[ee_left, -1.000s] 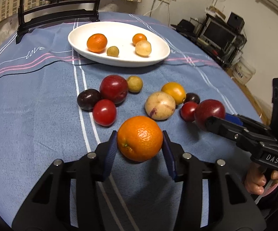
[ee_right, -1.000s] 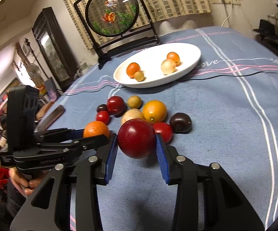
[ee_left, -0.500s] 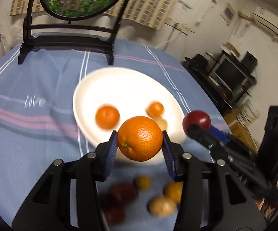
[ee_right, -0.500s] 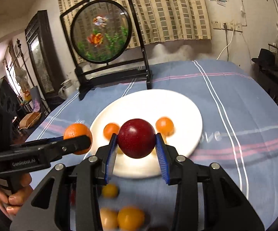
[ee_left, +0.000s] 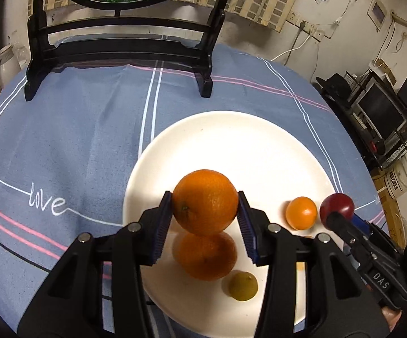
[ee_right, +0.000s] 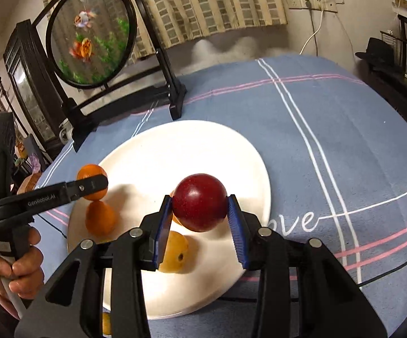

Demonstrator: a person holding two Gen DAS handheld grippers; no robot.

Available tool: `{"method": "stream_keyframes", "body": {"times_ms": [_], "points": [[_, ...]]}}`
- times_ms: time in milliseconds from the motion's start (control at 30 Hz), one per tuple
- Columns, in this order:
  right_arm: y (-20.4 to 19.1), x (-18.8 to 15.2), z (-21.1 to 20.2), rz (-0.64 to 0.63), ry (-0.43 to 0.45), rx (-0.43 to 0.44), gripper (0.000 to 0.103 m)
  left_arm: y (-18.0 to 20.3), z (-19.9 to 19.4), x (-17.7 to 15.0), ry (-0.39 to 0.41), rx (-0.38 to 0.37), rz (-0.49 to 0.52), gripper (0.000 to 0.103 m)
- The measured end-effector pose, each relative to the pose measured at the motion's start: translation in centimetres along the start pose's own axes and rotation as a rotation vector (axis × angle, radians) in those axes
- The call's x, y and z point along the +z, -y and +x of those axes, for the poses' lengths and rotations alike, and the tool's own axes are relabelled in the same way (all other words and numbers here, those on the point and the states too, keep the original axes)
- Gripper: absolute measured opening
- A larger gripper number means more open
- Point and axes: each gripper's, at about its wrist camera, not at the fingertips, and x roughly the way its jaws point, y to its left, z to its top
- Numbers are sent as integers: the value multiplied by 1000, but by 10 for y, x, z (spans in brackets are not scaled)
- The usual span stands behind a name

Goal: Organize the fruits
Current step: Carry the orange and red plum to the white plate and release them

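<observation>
Now that both fruits have come off the bench and hang over the white plate (ee_left: 231, 146), the left tongs (ee_left: 205, 226) pinch the orange (ee_left: 205, 201), the right tongs (ee_right: 200, 225) the plum (ee_right: 199, 201); setting down comes next.

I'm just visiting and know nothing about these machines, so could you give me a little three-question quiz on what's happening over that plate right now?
1. True or false: the left gripper holds a banana.
2. Multiple choice: what is the right gripper shut on? A) the dark red fruit B) a lemon C) nothing
3. Fill in: both held fruits hang above the white ____.

Key:
1. False; it is shut on the large orange.
2. A.
3. Plate. Other fruit already lies on it, including a small orange and a greenish-yellow fruit.
</observation>
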Motion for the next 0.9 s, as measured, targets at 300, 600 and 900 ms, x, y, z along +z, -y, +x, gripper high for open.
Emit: {"method": "stream_keyframes", "body": {"times_ms": [300,600,900], "points": [[-23,-5,-43,-111,111,-31,68,16,-71,-15,138,35,35,95],[-32,-55,-98,-194,121,66,75,3,-125,-119,196,44,78,99],[-22,-116,-132,-194,-10,169,75,-9,-135,-168,174,-8,85,99]]}}
